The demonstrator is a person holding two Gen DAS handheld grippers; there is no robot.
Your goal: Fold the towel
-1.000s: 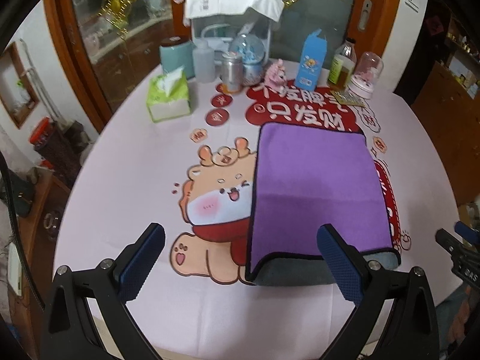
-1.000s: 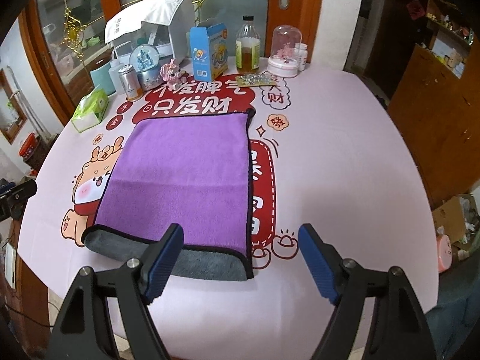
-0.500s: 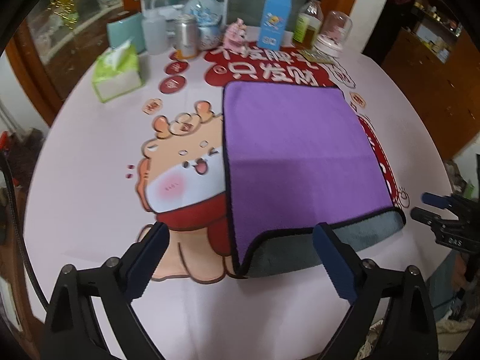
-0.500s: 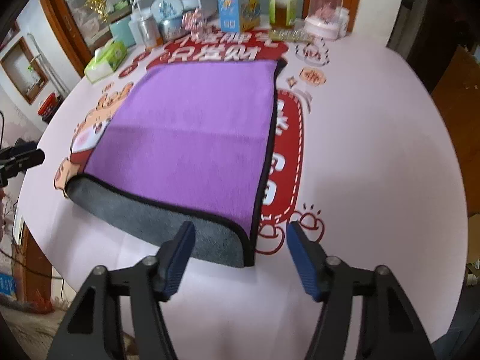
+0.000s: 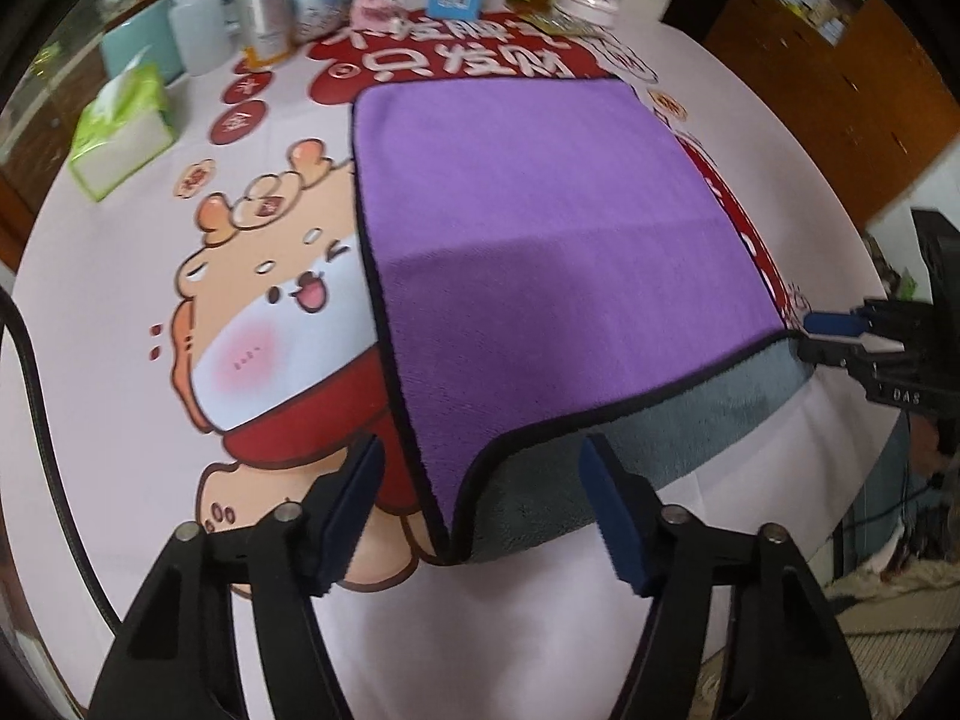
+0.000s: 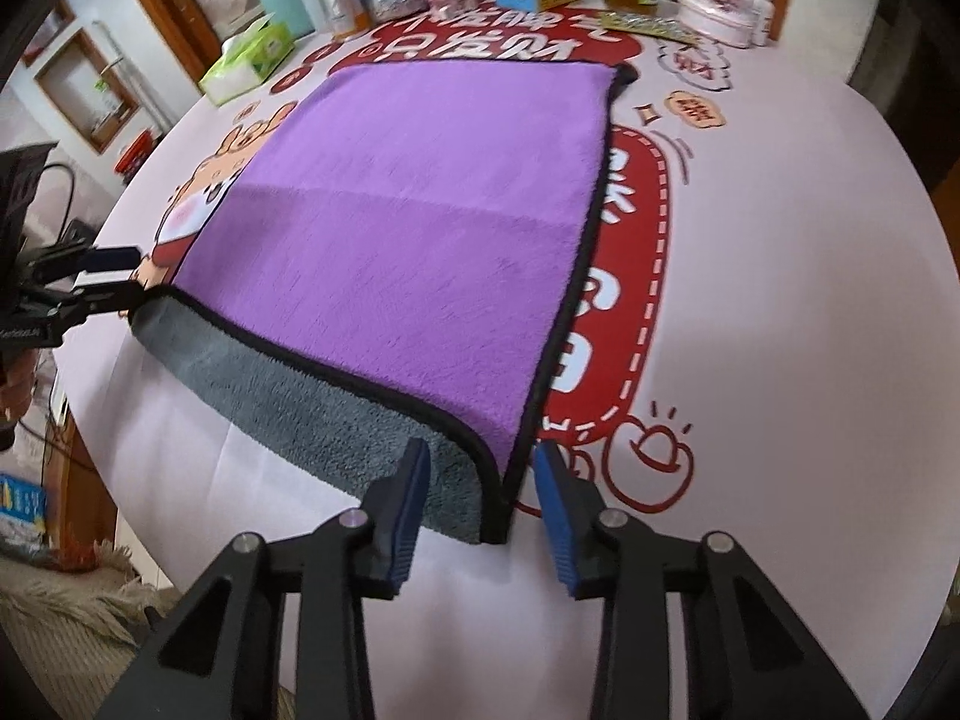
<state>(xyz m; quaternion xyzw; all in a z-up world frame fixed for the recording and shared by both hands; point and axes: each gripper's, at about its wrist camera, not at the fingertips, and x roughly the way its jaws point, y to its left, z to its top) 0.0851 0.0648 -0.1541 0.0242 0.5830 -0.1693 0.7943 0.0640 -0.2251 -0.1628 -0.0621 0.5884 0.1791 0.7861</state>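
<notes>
Moved: both grippers dropped closer to near corners of purple-and-grey plush towel [image 5: 540, 252].
Left gripper [image 5: 483, 516]: spread, unpinched.
Right gripper [image 6: 483, 513]: spread.
Progress: folded once already; next fold pending.

Purple towel [image 5: 540, 252] on table, left gripper [image 5: 480, 504] jaws apart at near-left corner

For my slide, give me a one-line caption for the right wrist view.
Open right hand-held gripper straddling the near corner of the purple towel on the table, left hand-held gripper at the other near corner.
</notes>
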